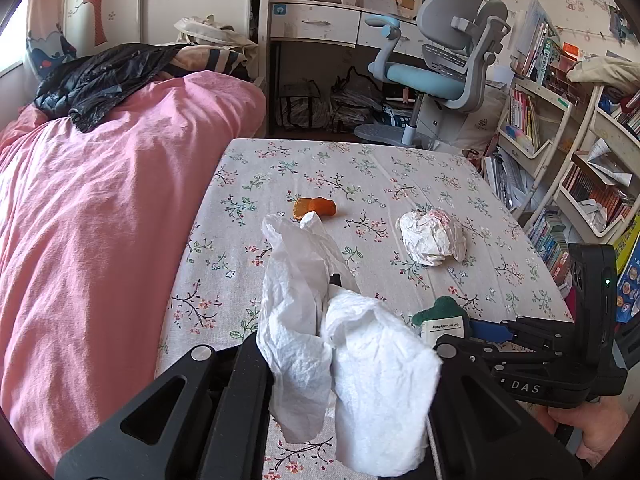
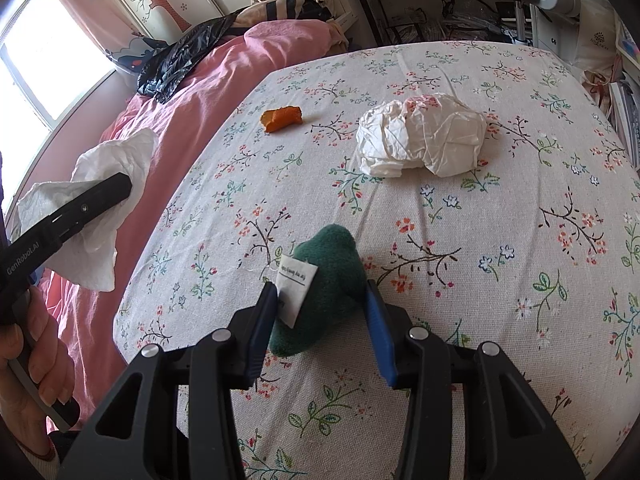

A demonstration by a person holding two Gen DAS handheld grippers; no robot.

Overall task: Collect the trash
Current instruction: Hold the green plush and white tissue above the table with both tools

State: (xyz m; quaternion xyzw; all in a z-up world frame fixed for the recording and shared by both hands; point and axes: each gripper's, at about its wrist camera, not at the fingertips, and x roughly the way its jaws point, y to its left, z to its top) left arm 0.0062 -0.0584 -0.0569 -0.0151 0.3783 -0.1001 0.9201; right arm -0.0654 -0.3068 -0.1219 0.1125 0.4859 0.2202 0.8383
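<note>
While "GenRobot.AI" reads on its body, the left gripper [image 2: 100,196] pinches a white tissue [image 1: 344,360]. Right gripper [image 2: 324,312], marked "DAS", is spread around a green felt piece [image 2: 320,292]; tag illegible. Crumpled paper [image 2: 420,136] lies beyond.

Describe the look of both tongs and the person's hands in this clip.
Both tongs are matte black with silver pivot bolts. The right tongs carry blue finger pads; "DAS" is printed on their side. The left tongs read "GenRobot.AI". Bare-skinned left hand; a pale cuff shows.
</note>
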